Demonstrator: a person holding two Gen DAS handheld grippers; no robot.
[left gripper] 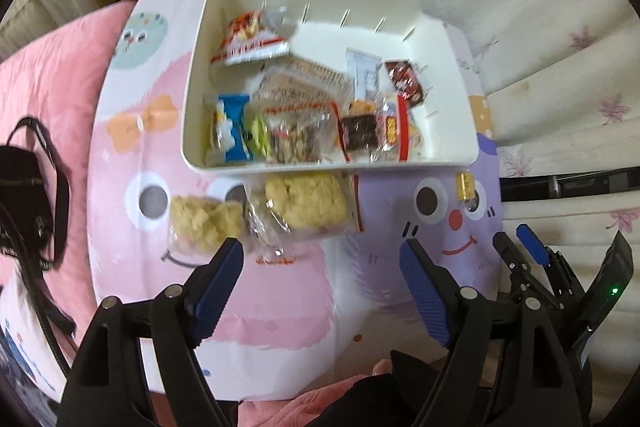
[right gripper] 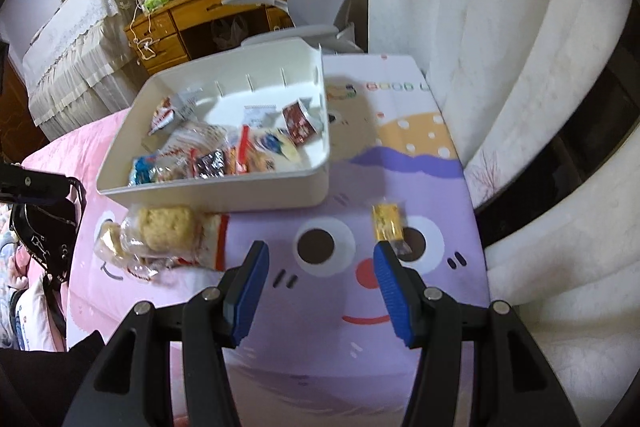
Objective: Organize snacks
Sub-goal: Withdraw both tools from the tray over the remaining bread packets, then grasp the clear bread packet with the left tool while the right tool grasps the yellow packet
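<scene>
Landmark: cream rectangular plastic bin [right gripper: 224,187], holding mixed wrapped snacks.
Gold foil-wrapped candy [right gripper: 386,223]: near bin's right corner, long axis toward bin.
Left gripper [left gripper: 322,259]: jaws apart, empty.
Right gripper [right gripper: 320,259]: jaws apart, empty.

Both wrist cams look steeply down, sharing snack bin [left gripper: 440,39] & mat [right gripper: 440,187].

Snacks [left gripper: 300,115] in bin [left gripper: 192,131] on mat [left gripper: 280,291]

Motion blur smears the print on the snack packets [left gripper: 304,115] heaped in the white bin [left gripper: 192,131], leaving labels unreadable.
</scene>
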